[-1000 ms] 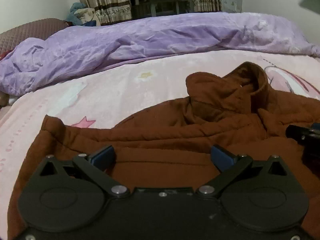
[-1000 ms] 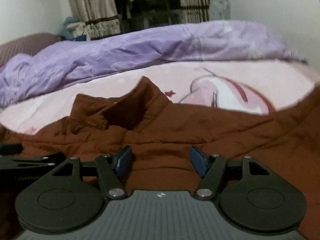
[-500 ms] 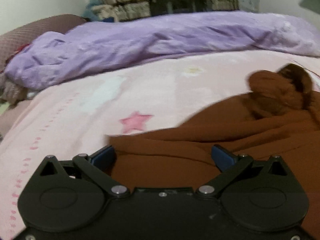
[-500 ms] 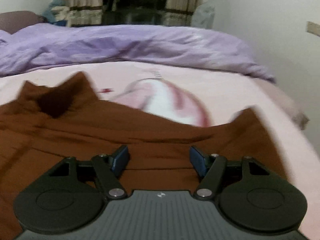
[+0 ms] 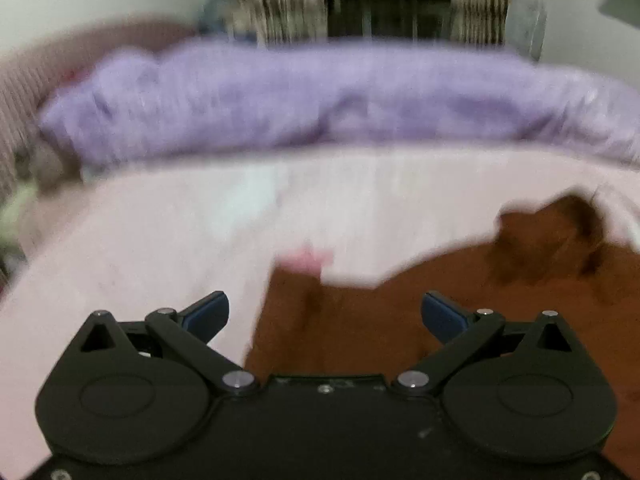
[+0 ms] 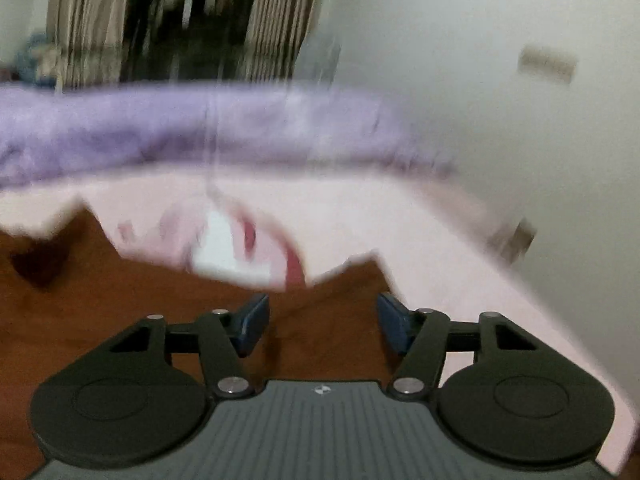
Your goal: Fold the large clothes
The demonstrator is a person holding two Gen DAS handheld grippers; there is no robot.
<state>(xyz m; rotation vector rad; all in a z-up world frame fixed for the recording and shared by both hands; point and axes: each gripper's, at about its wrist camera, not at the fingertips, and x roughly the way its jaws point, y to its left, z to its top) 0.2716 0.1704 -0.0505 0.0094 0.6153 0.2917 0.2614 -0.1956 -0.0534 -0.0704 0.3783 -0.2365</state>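
A large rust-brown garment (image 5: 420, 300) lies spread on the pink bed sheet (image 5: 160, 240). In the left wrist view its left corner sits just ahead of my left gripper (image 5: 325, 314), and its bunched collar (image 5: 560, 232) shows at the right. My left gripper is open, above the cloth, with nothing pinched. In the right wrist view the brown garment (image 6: 120, 300) fills the lower left, and its pointed right corner (image 6: 360, 272) lies ahead of my right gripper (image 6: 322, 320). That gripper is open too, its blue pads clear of the fabric. Both views are motion-blurred.
A rumpled purple duvet (image 5: 320, 100) runs across the far side of the bed. A brownish headboard or pillow (image 5: 48, 80) is at the far left. Curtains (image 6: 272, 20) and a white wall (image 6: 500, 120) lie beyond. A cartoon print (image 6: 240, 248) marks the sheet.
Both grippers have risen and swung apart: the left view has shifted toward the garment's left corner, the right view toward its right corner and the wall. Both grippers stay open.
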